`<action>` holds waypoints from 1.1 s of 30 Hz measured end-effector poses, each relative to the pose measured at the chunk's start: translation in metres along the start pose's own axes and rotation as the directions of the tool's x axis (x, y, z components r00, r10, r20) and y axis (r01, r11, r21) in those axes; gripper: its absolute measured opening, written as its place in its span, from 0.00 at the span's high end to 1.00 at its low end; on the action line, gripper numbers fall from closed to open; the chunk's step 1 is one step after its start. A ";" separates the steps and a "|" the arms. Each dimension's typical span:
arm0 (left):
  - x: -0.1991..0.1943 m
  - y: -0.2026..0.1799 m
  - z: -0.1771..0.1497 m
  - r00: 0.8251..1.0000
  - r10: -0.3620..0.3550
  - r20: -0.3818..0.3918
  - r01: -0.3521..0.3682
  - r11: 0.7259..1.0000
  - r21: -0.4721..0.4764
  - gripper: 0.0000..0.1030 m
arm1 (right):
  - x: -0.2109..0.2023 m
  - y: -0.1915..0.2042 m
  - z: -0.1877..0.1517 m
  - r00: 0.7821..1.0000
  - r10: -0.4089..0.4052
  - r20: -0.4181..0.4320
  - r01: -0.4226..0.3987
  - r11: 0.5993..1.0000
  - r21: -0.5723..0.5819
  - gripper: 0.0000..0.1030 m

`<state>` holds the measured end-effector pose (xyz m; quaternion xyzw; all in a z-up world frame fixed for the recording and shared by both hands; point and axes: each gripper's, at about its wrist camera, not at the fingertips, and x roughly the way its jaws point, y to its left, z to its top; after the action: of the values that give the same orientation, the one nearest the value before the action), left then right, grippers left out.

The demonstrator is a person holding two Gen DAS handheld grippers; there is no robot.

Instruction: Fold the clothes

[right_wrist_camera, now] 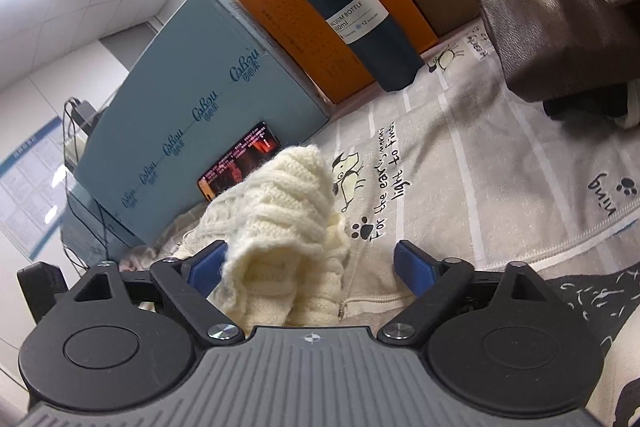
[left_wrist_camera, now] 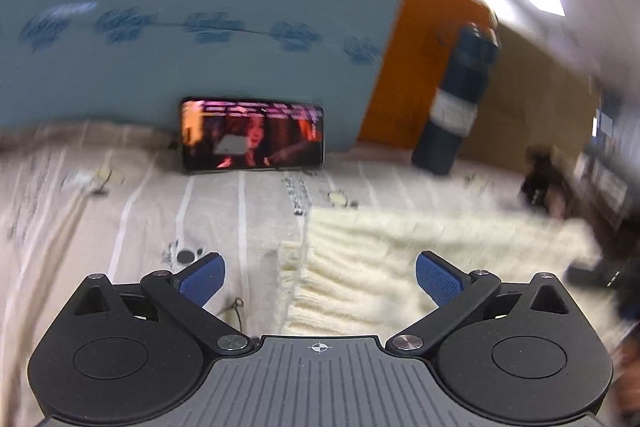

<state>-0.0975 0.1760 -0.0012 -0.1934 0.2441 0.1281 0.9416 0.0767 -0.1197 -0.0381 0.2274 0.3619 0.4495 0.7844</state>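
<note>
Both claws stand apart with nothing clamped between their blue pads. The left claw (left_wrist_camera: 320,277) hovers over the printed bedsheet (left_wrist_camera: 140,211), and the cream knit sweater (left_wrist_camera: 384,259) lies on that sheet ahead and to its right, its ribbed edge reaching in between the spread fingers. In the right wrist view the right claw (right_wrist_camera: 310,267) is wide open, with a raised fold of the sweater (right_wrist_camera: 280,211) bunched just beside its left finger (right_wrist_camera: 206,267). Behind the sweater a phone (right_wrist_camera: 240,163) leans lit against a light blue box (right_wrist_camera: 192,79); a dark vacuum bottle (right_wrist_camera: 352,11) stands before an orange box (right_wrist_camera: 280,11).
</note>
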 end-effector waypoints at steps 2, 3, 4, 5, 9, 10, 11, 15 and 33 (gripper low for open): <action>-0.015 0.011 0.002 0.999 -0.032 -0.002 0.031 0.989 -0.145 0.00 | -0.003 -0.002 0.001 1.000 0.024 0.000 -0.024 0.999 0.025 0.10; -0.020 0.016 -0.001 0.999 -0.052 -0.012 0.048 0.976 -0.214 0.00 | -0.004 -0.003 0.002 0.999 0.039 -0.005 -0.039 0.999 0.037 0.09; -0.025 0.021 -0.003 0.997 -0.072 -0.021 0.063 0.957 -0.283 0.00 | -0.005 -0.003 0.003 0.998 0.057 -0.014 -0.056 0.997 0.050 0.08; -0.028 0.024 -0.007 0.995 -0.098 -0.030 0.082 0.937 -0.340 0.00 | -0.006 -0.004 0.004 0.997 0.074 -0.023 -0.073 0.995 0.062 0.07; -0.028 0.029 -0.024 0.978 -0.201 -0.060 0.145 0.856 -0.497 0.00 | -0.009 -0.002 0.008 0.991 0.106 -0.076 -0.100 0.991 0.085 0.04; -0.024 0.029 -0.027 0.971 -0.232 -0.066 0.165 0.839 -0.519 0.00 | -0.009 -0.003 0.007 0.988 0.131 -0.087 -0.121 0.987 0.106 0.04; -0.019 0.028 -0.030 0.964 -0.254 -0.078 0.173 0.823 -0.541 0.00 | -0.008 -0.004 0.007 0.983 0.157 -0.099 -0.144 0.981 0.127 0.04; 0.004 0.020 -0.036 0.956 -0.276 -0.094 0.173 0.796 -0.580 0.00 | -0.001 -0.003 0.003 0.974 0.179 -0.141 -0.159 0.977 0.143 0.03; 0.008 0.006 -0.052 0.974 -0.179 0.137 0.221 0.884 -0.412 0.61 | 0.005 0.014 -0.009 0.978 0.167 -0.125 -0.169 0.986 -0.005 0.54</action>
<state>-0.1144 0.1599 -0.0491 -0.4113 0.1443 0.0893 0.8955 0.0645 -0.1082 -0.0363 0.2227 0.3861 0.5301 0.7213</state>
